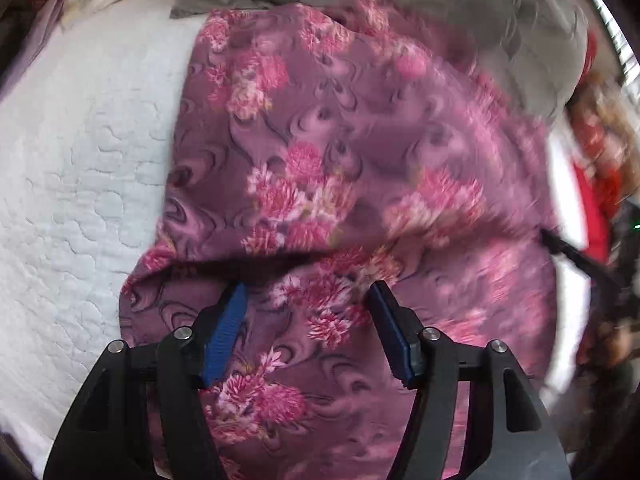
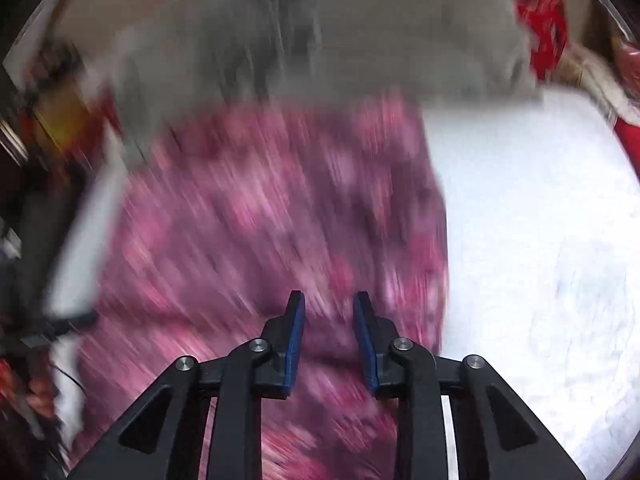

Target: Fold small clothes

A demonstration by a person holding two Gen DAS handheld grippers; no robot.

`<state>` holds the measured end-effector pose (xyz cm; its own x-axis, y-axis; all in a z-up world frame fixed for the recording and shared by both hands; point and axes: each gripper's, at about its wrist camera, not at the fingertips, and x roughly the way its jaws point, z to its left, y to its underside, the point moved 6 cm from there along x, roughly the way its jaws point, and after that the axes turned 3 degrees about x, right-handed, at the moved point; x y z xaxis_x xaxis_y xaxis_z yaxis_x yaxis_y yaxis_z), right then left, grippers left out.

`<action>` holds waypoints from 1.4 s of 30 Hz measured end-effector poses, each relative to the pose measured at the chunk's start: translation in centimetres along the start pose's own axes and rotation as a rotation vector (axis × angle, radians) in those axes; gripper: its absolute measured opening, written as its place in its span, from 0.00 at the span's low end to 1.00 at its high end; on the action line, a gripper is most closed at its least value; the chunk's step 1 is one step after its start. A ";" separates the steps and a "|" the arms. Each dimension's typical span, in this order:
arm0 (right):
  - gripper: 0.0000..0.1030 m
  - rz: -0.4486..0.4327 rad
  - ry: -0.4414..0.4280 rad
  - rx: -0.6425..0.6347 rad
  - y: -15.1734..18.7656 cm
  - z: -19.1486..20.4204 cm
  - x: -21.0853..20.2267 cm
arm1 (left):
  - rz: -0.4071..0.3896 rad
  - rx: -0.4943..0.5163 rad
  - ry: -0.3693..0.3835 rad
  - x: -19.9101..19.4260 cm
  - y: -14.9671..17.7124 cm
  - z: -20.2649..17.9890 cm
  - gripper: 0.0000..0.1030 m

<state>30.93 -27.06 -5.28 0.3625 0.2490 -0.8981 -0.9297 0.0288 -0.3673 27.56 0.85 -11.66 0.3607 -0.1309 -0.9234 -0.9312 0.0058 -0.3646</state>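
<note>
Purple floral-print fabric garment (image 1: 340, 168) spread on white quilted bed cover (image 1: 80, 180), directly under both jaws. Left gripper (image 1: 308, 296) released, wide. Right gripper (image 2: 329, 304) parted slightly, empty. Pinch hem edges evenly before folding.

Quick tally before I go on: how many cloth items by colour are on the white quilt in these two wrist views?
Pink floral garment: 1
Grey cloth, lying past the floral one: 1
Red patterned fabric at the far edge, too blurred to separate into pieces: at least 1
Total: at least 3, all on or beside the white quilt.
</note>
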 end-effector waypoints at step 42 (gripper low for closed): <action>0.65 0.049 -0.481 0.526 30.8 -7.6 -6.5 | 0.217 -0.208 0.270 -11.6 25.0 5.4 0.69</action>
<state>0.43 -35.12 -12.58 0.3628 0.6580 -0.6598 -0.8966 0.4395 -0.0547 0.42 7.91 -10.67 0.1537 -0.4046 -0.9015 -0.9850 -0.1355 -0.1071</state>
